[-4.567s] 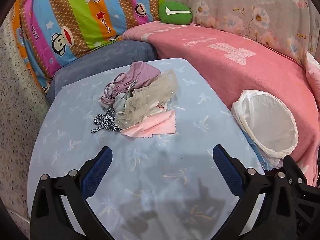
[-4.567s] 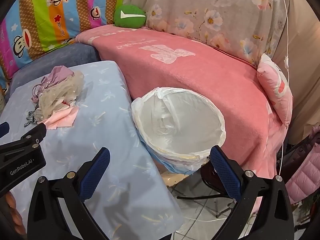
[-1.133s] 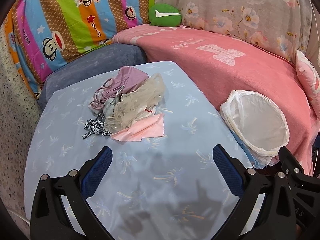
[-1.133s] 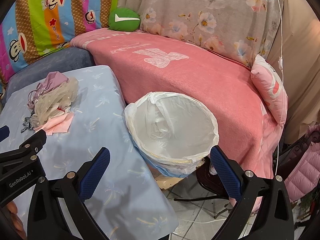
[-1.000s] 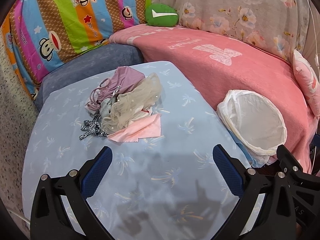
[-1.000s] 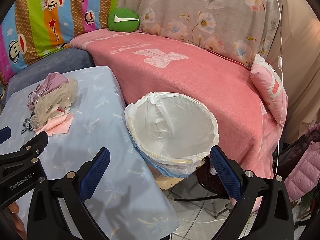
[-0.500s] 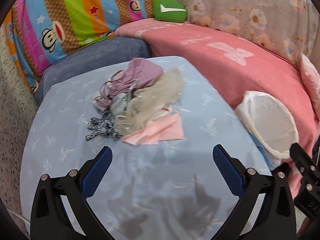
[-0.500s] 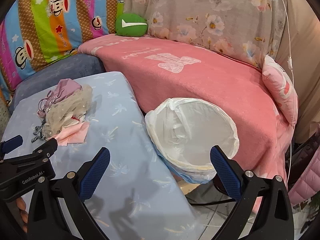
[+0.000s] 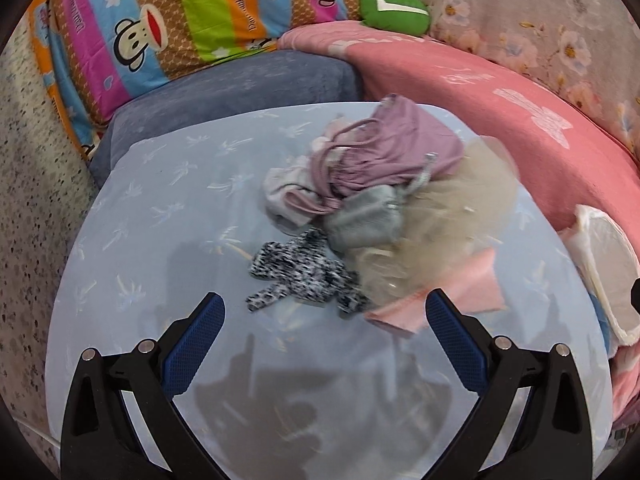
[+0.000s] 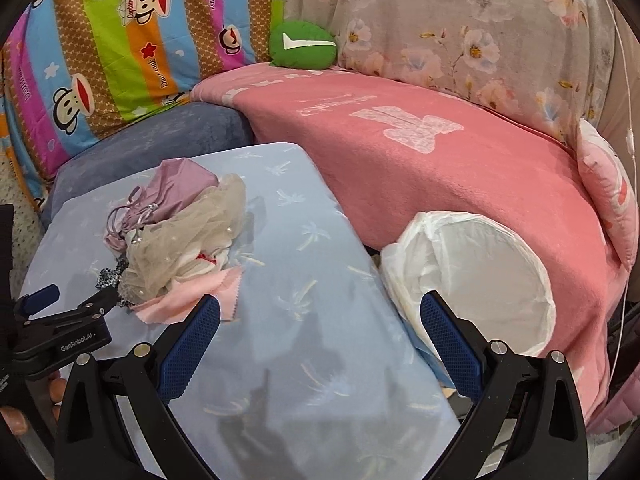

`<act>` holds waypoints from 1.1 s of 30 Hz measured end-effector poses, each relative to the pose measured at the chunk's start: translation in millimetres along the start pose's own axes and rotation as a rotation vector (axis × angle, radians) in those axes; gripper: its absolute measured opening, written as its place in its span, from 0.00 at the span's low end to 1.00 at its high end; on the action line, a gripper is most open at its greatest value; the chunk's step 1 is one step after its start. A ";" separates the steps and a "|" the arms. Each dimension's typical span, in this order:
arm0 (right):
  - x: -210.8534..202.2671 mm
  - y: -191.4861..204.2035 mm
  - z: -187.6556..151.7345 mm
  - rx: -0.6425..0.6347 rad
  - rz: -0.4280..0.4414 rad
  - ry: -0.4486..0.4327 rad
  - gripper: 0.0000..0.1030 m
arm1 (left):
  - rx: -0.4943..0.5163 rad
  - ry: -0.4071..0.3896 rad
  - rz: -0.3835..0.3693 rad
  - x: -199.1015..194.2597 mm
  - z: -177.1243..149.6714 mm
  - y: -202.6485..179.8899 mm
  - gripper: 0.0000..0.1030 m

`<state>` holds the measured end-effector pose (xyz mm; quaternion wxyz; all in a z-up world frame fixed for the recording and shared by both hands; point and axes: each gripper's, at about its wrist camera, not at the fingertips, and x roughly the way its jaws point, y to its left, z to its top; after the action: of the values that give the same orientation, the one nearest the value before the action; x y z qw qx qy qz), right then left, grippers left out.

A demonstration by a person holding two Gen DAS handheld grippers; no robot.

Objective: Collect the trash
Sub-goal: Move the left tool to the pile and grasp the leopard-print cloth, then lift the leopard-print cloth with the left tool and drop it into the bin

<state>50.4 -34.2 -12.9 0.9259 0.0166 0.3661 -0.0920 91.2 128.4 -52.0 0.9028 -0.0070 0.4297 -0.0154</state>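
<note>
The left hand-held gripper (image 9: pixel 324 316) is hovering low over the counter (image 9: pixel 160 216), which is wearing a light blue cloth with a palm pattern, and its two blue-padded fingers are standing wide apart with nothing between them. Just in front of it a pile of soft things is lying on the cloth: a black and white speckled piece (image 9: pixel 304 272) is sitting nearest to the fingers, a pink cloth (image 9: pixel 452 292) is spreading out beside the right finger, a beige tulle piece (image 9: pixel 452 216) is resting on top of the pink one, a small grey piece (image 9: pixel 366 222) is lying in the middle, and a purple garment with straps (image 9: pixel 384 152) is lying at the far side. The right hand-held gripper (image 10: pixel 318 324) is also staying fully open and is gripping nothing; it is pointing at the right edge of the counter. Next to that edge a bin lined with a white plastic bag (image 10: pixel 472 276) is standing, close against a sofa under a pink blanket (image 10: pixel 420 152). A green cushion (image 10: pixel 302 45) is resting at the back of the sofa.
</note>
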 end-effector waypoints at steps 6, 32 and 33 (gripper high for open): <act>29.1 30.5 19.6 0.026 0.087 -0.005 0.92 | -0.058 0.049 -0.021 29.4 5.9 25.3 0.93; 79.1 63.8 21.6 0.164 0.332 0.101 0.01 | -0.187 0.074 -0.255 29.2 8.5 43.8 0.05; 71.7 61.9 24.2 0.159 0.331 0.086 0.01 | -0.182 0.066 -0.260 24.8 9.4 42.0 0.05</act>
<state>129.3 13.0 -46.3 0.9076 0.1536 0.3892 0.0336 115.0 169.6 -66.3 0.8741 -0.1441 0.4543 -0.0935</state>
